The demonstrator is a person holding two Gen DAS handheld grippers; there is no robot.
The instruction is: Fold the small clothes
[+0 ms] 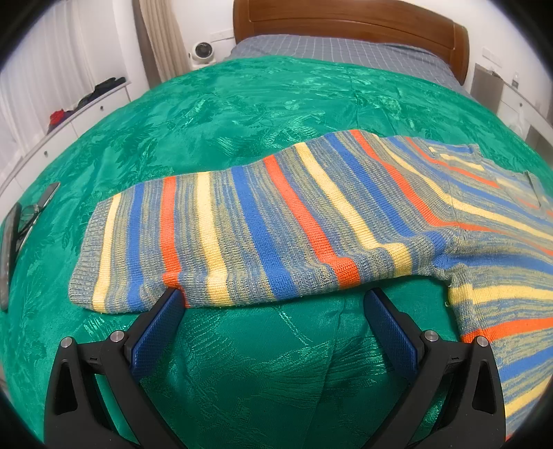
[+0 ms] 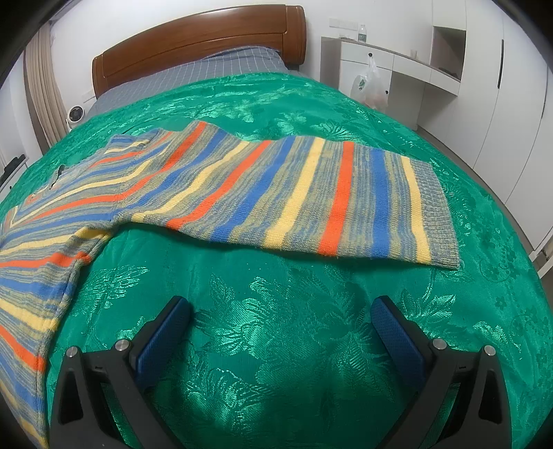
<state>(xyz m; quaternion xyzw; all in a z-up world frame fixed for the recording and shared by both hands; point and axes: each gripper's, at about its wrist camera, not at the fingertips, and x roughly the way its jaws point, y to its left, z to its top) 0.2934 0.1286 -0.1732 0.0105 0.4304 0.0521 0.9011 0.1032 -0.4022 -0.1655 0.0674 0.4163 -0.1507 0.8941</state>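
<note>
A home bedroom — wooden headboard [image 2: 193, 45], green bedspread [image 2: 311, 328], white wardrobes [image 2: 511, 114].

The sweater [image 1: 276, 221] lies flat on the bed [image 1: 242, 110], its sleeve stretched sideways. The left claw [image 1: 273, 300] sits at the sleeve's near edge, one fingertip [image 1: 169, 297] touching it. The right claw [image 2: 281, 307] hangs before the sleeve, apart. Glasses [image 1: 27, 217] lie left; headboard [image 1: 345, 24] behind.

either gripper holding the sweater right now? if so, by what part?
Nothing is held. The left gripper is open, its fingertips right at the striped sweater's near edge but not closed on it. The right gripper is open over the green bedspread, short of the sweater.
</note>
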